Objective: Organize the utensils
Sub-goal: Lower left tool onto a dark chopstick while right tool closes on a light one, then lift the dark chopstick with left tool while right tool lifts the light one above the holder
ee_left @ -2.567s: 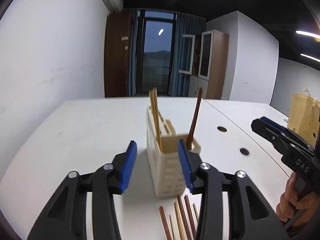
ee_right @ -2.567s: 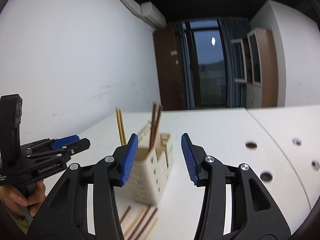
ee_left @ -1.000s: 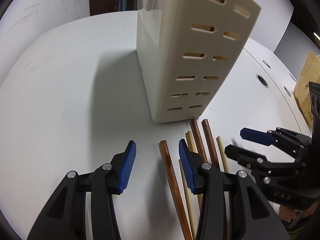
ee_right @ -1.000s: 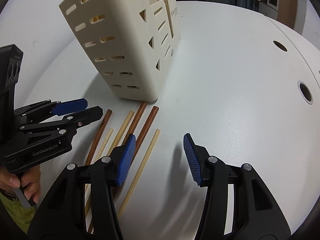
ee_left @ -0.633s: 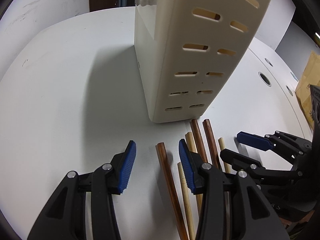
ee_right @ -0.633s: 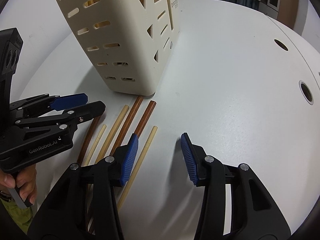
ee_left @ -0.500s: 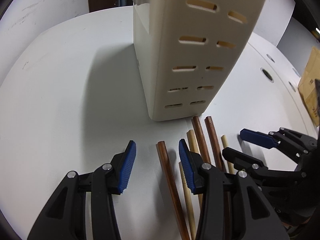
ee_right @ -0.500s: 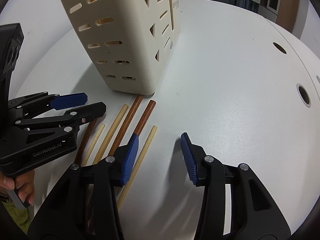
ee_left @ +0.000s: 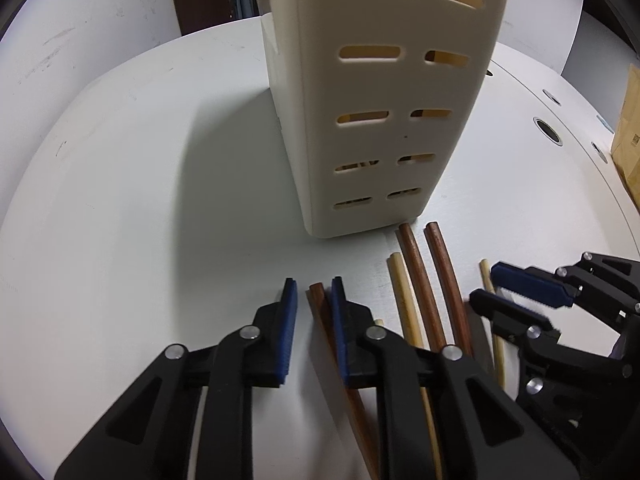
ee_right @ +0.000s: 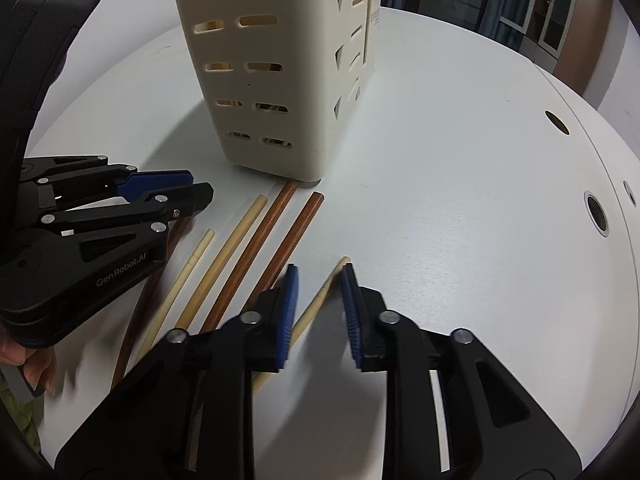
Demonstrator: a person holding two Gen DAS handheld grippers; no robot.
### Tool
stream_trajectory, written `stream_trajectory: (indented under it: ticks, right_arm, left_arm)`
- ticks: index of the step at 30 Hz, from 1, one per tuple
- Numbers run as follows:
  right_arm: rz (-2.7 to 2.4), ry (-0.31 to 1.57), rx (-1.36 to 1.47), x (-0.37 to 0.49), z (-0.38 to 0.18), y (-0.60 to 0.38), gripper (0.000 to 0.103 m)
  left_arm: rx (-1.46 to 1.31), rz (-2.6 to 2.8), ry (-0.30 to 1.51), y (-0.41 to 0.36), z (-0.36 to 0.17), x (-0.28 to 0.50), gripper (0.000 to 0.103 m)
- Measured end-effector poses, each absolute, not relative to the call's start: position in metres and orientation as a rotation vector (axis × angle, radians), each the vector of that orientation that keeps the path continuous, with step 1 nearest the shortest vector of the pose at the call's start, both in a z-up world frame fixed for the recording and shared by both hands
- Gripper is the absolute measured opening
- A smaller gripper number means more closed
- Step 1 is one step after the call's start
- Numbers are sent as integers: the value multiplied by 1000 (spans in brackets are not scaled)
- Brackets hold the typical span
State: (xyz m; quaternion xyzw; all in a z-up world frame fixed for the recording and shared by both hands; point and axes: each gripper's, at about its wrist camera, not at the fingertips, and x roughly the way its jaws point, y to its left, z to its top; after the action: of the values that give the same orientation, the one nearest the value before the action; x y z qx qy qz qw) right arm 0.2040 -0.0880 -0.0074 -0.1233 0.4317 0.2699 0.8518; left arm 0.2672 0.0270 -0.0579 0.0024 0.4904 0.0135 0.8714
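A cream slotted utensil holder [ee_left: 384, 100] [ee_right: 280, 80] stands upright on the white table [ee_left: 140, 200], with several chopsticks lying in front of it. My left gripper [ee_left: 314, 304] [ee_right: 200, 184] hangs low over the leftmost dark brown chopstick [ee_left: 316, 294]. Its jaws are closing around the stick's tip, and a gap still shows at the left pad. My right gripper [ee_right: 319, 304] [ee_left: 486, 284] straddles the rightmost pale chopstick [ee_right: 322, 294]. Its jaws are closing too, with space on both sides. Between the two lie a pale chopstick [ee_left: 404, 292] [ee_right: 240, 232] and two brown chopsticks [ee_left: 416, 272] [ee_right: 300, 224].
Round cable holes [ee_right: 596, 212] pierce the table at the right. A brown paper bag [ee_left: 628, 140] stands at the far right edge. A person's hand [ee_right: 36, 356] holds the left gripper's handle. Wooden cabinets [ee_right: 560, 20] stand beyond the table.
Both pairs of jaws have narrowed sharply, the left around the dark brown chopstick and the right around the pale one. The right gripper has shifted onto its stick.
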Motion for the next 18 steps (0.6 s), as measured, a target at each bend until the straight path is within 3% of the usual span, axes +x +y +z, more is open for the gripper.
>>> stream_trajectory:
  ticks: [4, 18]
  right_arm:
    - [574, 913, -254, 203, -6, -88, 5]
    - [591, 892, -179, 202, 13, -102, 4]
  left_arm:
    - [-21, 27, 1026, 33, -58, 266, 9]
    - [-37, 42, 925, 38, -27, 244, 7]
